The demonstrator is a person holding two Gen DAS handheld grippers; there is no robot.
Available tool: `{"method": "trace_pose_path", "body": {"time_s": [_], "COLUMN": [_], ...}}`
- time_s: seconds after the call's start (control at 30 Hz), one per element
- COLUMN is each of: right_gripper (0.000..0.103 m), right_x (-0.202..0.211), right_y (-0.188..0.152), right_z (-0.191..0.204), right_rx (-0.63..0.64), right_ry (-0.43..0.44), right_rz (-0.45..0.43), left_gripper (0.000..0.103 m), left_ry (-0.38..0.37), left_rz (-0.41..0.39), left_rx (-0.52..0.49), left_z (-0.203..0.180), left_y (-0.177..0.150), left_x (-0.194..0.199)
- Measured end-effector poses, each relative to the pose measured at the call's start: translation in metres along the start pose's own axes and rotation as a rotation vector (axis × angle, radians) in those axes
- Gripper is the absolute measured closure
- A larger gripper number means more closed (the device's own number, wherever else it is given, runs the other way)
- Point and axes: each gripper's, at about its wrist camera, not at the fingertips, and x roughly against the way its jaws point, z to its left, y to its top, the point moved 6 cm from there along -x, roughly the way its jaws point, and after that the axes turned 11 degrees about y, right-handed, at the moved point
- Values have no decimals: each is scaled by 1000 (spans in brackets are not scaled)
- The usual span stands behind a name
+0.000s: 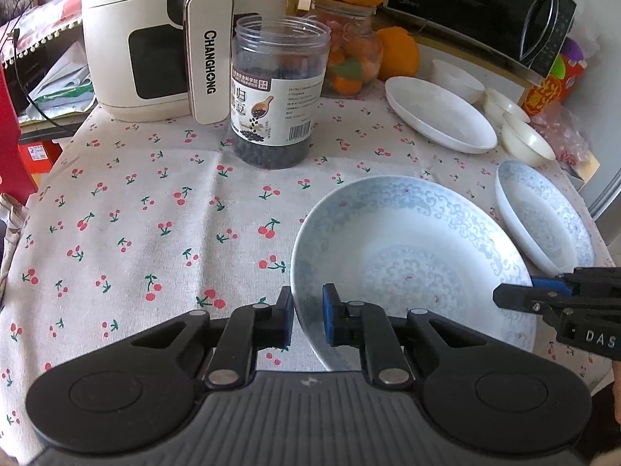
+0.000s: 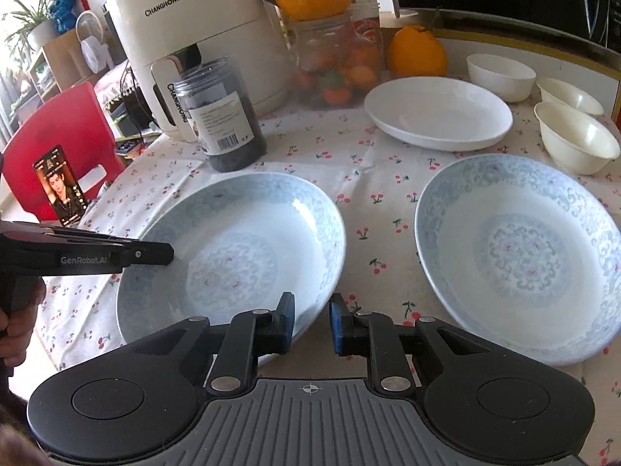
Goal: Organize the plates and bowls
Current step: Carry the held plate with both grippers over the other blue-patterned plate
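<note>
Two blue-patterned plates sit on the cherry-print surface [image 2: 388, 178], near its front edge. Left gripper [image 1: 308, 318] straddles the near-left rim of the nearer plate [image 1: 411, 264]: one pad outside the rim, other inside, w/ a narrow gap, so not clamped yet as far as I can tell. Right gripper [image 2: 311, 324] does the same on that plate's near-right rim, jaws narrowly apart, rim between them, no firm pinch visible. Prob. both set this way to lift the plate level from two sides.

Second patterned plate [image 2: 520, 260] lies just right of the first, apart from it, w/ cloth showing between. Judging by the match, it's the likely stack target.

Toward the back-right of the surface: plain white plate [image 2: 438, 114], then white bowl [image 2: 500, 73] and two cream bowls [image 2: 574, 136] by the right edge. These look grouped by kind but not stacked.

Back-left holds an air fryer [image 2: 194, 31], a bean jar [image 2: 225, 116], a fruit jar [image 2: 333, 66] and oranges [image 2: 417, 52].
</note>
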Motion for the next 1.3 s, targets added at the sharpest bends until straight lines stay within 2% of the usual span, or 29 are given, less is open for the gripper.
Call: {"method": "trace_pose_path", "body": {"time_s": [0.37,0.6,1.3], "right_gripper": [85,84,84], "right_x": [23,38,86], "right_y": [28,37,38], "right_z": [-11,-31,-114], "right_rx": [-8,-37,-135], "right_ry": [-7,-18,-81], "right_rz": [-82,-101,-132], "left_gripper": [90,91,91], "left_ry": [-28,-61,-135], "left_rz": [-67,-95,-92], "left_rx": [43,44,-15], "left_z": [-12,-33,-117], "left_y": [16,26,50], "left_x": [17,24,10]}}
